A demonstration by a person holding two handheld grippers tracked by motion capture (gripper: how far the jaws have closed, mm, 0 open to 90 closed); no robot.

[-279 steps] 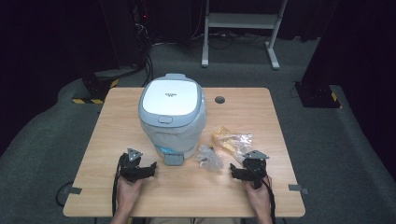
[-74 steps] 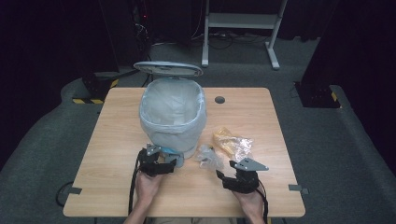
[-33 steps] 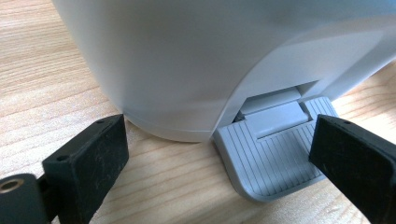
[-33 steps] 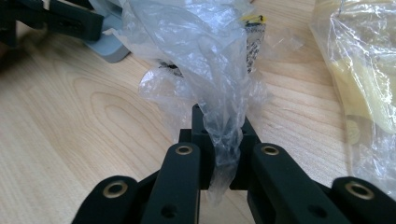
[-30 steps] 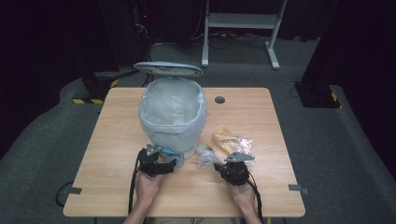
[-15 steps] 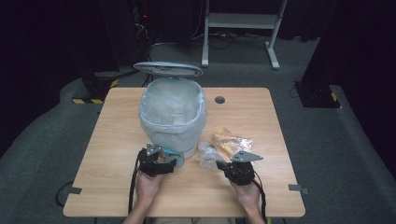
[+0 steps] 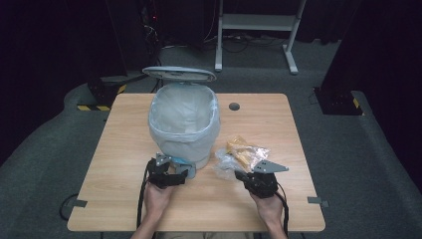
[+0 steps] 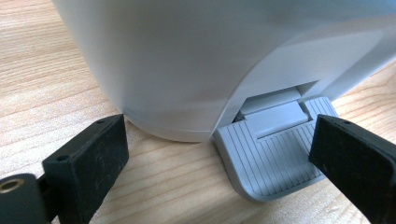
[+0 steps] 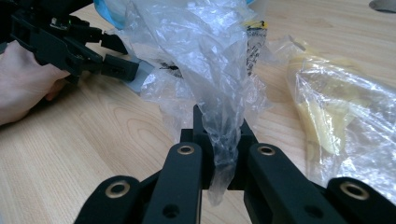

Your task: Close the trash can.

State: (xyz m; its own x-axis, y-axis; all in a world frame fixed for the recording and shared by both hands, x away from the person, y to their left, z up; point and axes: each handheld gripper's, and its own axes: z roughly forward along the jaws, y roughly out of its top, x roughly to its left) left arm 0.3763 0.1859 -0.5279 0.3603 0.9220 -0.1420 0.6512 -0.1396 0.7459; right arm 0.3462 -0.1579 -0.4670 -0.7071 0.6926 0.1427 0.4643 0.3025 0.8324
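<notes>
A pale grey pedal bin (image 7: 184, 130) lined with a clear bag stands mid-table, its lid (image 7: 179, 74) tipped up at the back. My left gripper (image 7: 174, 175) is at the bin's foot. In the left gripper view it (image 8: 219, 140) is open, one jaw on each side of the ribbed grey pedal (image 8: 275, 154). My right gripper (image 7: 244, 175) is shut on a crumpled clear plastic wrapper (image 9: 205, 60), which rises from between its jaws (image 9: 218, 135). In the high view the wrapper (image 7: 226, 163) lies just right of the bin.
A clear bag with yellow contents (image 7: 245, 149) lies beside the wrapper, also at the right in the right gripper view (image 9: 336, 107). The wooden table (image 7: 124, 149) has a cable hole (image 7: 234, 106) behind the bin. A person's hand (image 9: 23, 79) holds the left gripper.
The bin lid, shut in the earliest frame, now stands open with the left gripper at the pedal. The right gripper moved in to the clear wrapper, shut on it and shifted slightly right.
</notes>
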